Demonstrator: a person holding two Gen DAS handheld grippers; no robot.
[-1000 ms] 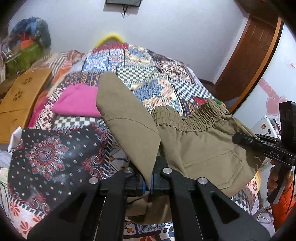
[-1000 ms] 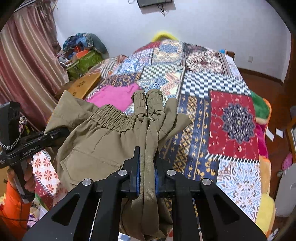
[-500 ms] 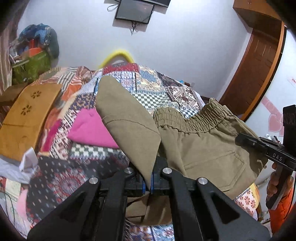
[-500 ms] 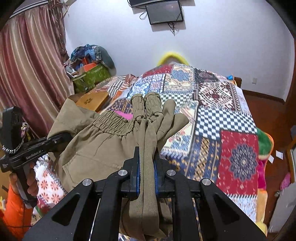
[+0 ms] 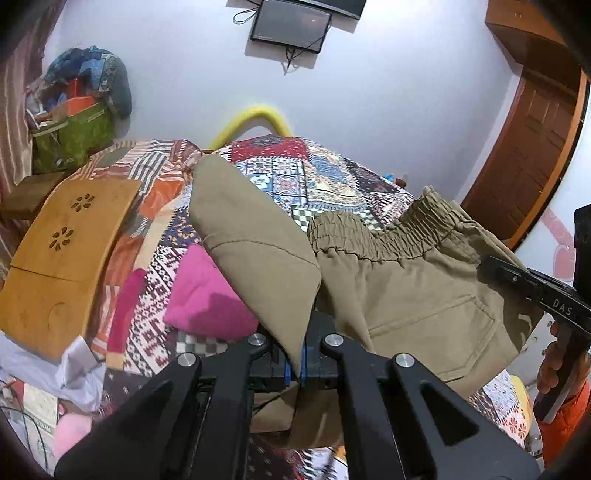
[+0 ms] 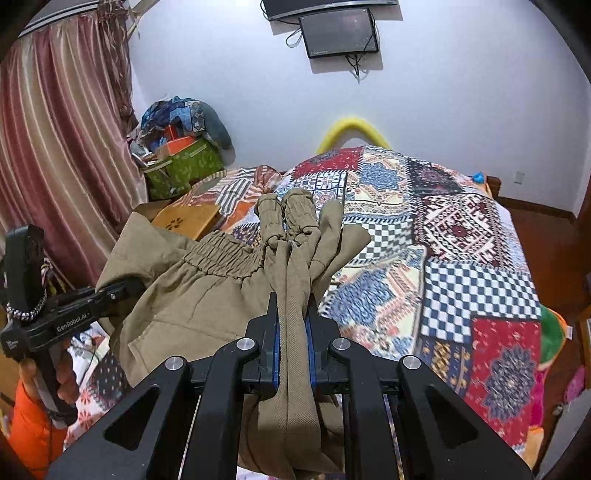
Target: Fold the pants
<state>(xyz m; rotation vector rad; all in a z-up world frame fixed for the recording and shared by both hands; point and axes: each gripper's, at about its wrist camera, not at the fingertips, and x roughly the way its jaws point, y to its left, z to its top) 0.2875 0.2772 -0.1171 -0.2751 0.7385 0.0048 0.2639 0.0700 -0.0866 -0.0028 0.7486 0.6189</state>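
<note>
Over the bed: both grippers are up in the air with the pants strung between them.
Left fingers: left gripper (image 5: 295, 363) is clamped tight on a flat fold of the khaki pants (image 5: 402, 280), cloth pinched right between the blue pads.
Right fingers: right gripper (image 6: 291, 343) is squeezed shut on a thick bunch of layers, with the two elastic cuffs (image 6: 286, 214) poking up past the tips.
Pants: hanging off the quilt (image 6: 461, 236), waistband (image 5: 388, 236) stretched across between the two grips, back pocket facing out.
What changed: compared with a second ago both cameras have tipped up. Way more wall and the TV (image 6: 338, 33) show now, and less quilt, so looks like the whole bundle got lifted. Grips haven't shifted on the cloth.
What it means: my guess is the legs are already doubled up to the waist, and this lift is to shake it straight before laying it back down.
Around: pink cloth (image 5: 207, 299) and a wooden tray (image 5: 62, 258) lie off to the left.
</note>
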